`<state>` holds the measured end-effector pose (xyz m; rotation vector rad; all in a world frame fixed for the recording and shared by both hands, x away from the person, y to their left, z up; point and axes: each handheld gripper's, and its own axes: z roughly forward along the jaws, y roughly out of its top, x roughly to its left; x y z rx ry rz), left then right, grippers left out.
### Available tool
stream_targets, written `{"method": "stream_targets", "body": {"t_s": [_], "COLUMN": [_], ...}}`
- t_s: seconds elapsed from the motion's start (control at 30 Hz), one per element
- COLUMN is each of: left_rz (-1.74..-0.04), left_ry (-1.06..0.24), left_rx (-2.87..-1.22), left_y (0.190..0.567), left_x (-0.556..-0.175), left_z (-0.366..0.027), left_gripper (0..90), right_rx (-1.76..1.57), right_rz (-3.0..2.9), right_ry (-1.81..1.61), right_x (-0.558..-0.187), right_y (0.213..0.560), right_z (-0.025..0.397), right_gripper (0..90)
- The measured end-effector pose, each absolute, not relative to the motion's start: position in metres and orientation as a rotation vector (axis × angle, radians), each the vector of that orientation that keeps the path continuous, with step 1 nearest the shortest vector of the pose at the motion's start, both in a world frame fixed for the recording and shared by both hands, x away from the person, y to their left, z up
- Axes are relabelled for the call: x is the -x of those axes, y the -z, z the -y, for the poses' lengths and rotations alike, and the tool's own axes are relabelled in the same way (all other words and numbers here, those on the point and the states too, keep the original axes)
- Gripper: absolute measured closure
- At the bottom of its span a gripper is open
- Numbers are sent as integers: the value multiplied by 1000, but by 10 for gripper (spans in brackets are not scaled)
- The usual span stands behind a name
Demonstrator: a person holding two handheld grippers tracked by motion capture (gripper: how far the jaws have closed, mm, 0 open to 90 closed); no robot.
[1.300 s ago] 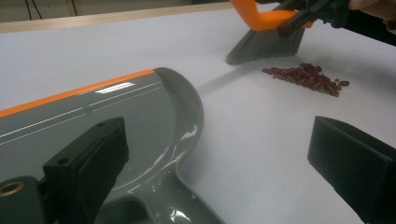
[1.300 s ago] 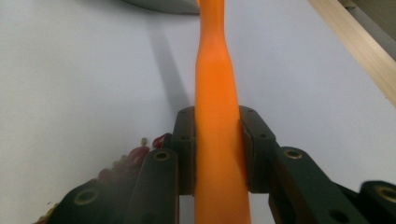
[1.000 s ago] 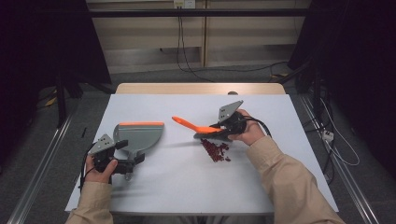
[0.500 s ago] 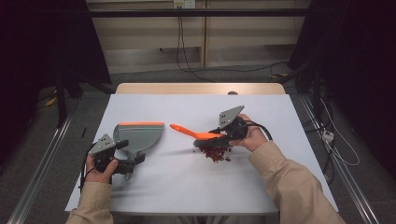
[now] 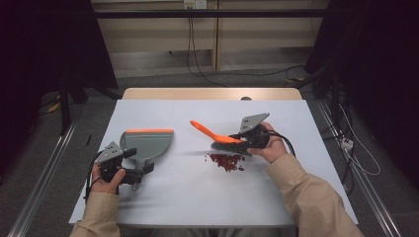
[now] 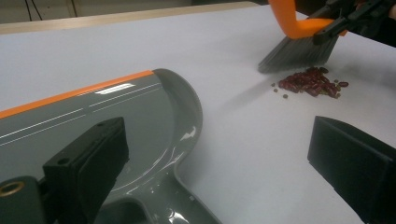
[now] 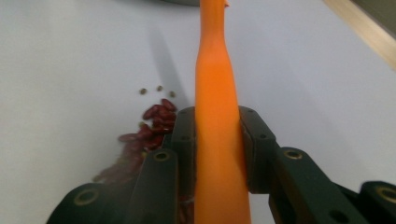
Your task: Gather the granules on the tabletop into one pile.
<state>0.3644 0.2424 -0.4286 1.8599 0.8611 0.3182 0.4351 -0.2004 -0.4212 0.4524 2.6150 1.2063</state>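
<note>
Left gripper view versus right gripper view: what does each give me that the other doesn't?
Left gripper view: the grey dustpan lying between the open left tongs, and the brush's bristles down on the table close beside the beans.

Right gripper view: a close look at the right tongs, both jaws pressed against the orange brush handle.

Both: the bean pile, the orange brush and the white table.

1. White bench (image 5: 197, 197) with a bare wood strip (image 5: 212, 94) along its far edge.
2. Grey floor (image 5: 148, 81); metal rails (image 5: 44, 182) on both sides.
3. Beige wall panels (image 5: 163, 39) behind, cables (image 5: 190, 54) hanging down.
4. Dark curtains (image 5: 370, 59) flank both sides.
</note>
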Motion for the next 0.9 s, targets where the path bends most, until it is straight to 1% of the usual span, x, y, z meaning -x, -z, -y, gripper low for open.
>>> {"method": "stream_targets", "body": {"t_s": [0.13, 0.23, 0.43, 0.63, 0.9], "left_rz": [-862, -862, -859, -861, -867], "left_ry": [-321, -317, -318, -316, -320], "left_rx": [-1859, -1860, -1867, -1869, -1852], "left_y": [428, 428, 429, 429, 428], "left_x": [-364, -364, -365, -365, -365], "left_z": [-242, -242, -243, -243, -243], "left_gripper": [49, 49, 49, 49, 49], "right_rx": [-401, -423, -488, -495, -385], "right_rz": [-2644, -2617, -2568, -2574, -2643], "right_ry": [-1197, -1231, -1248, -1172, -1176], "right_x": [-430, -430, -443, -458, -443], "right_y": [417, 411, 408, 419, 418], "right_z": [195, 197, 201, 197, 185], "right_gripper": [714, 714, 713, 714, 714]}}
